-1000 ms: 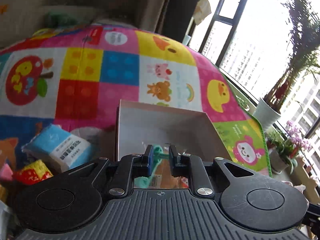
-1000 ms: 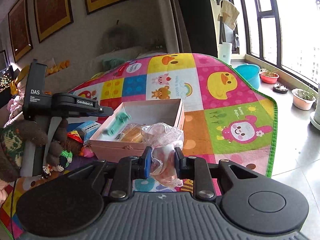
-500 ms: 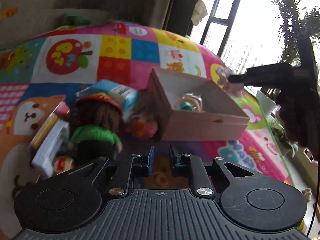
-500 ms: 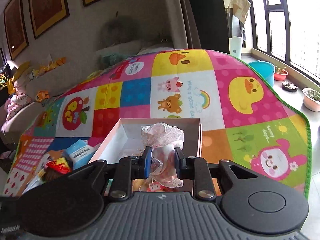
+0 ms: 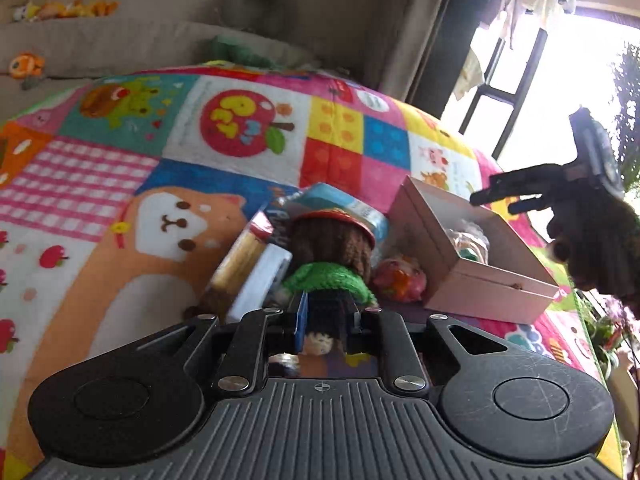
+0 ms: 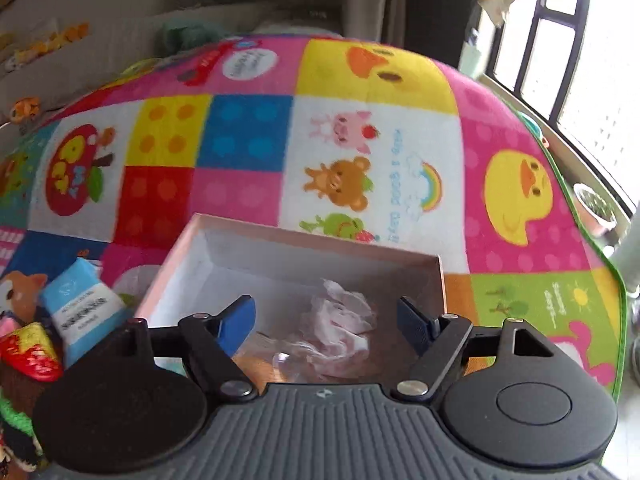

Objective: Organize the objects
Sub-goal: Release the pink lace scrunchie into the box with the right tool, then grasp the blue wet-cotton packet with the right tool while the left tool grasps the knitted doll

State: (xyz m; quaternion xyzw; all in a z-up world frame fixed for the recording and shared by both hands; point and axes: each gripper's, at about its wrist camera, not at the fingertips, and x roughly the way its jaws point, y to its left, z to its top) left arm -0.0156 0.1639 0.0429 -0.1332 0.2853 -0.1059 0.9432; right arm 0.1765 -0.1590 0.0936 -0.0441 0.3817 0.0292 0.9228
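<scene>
The crumpled pink-and-clear wrapped bundle [image 6: 340, 324] lies inside the open pink box [image 6: 304, 240], toward its near right side, and nothing grips it. The right gripper [image 6: 326, 326] hangs just above it; its jaws have just been opening, and the blue-padded fingers [image 6: 238, 326] now stand released, wide to either side of the bundle without touching it. The box rests on a bright patchwork play mat [image 6: 360, 136].

Beside the box's left wall lie a blue-and-white packet [image 6: 82, 308] and a knitted doll [image 5: 328, 264] with brown hair, a red hat and a green top. The left gripper [image 5: 326, 320] sits low in front of the doll, its fingers nearly clenched and grasping nothing. A round pink toy [image 5: 398, 280] lies between doll and box.
</scene>
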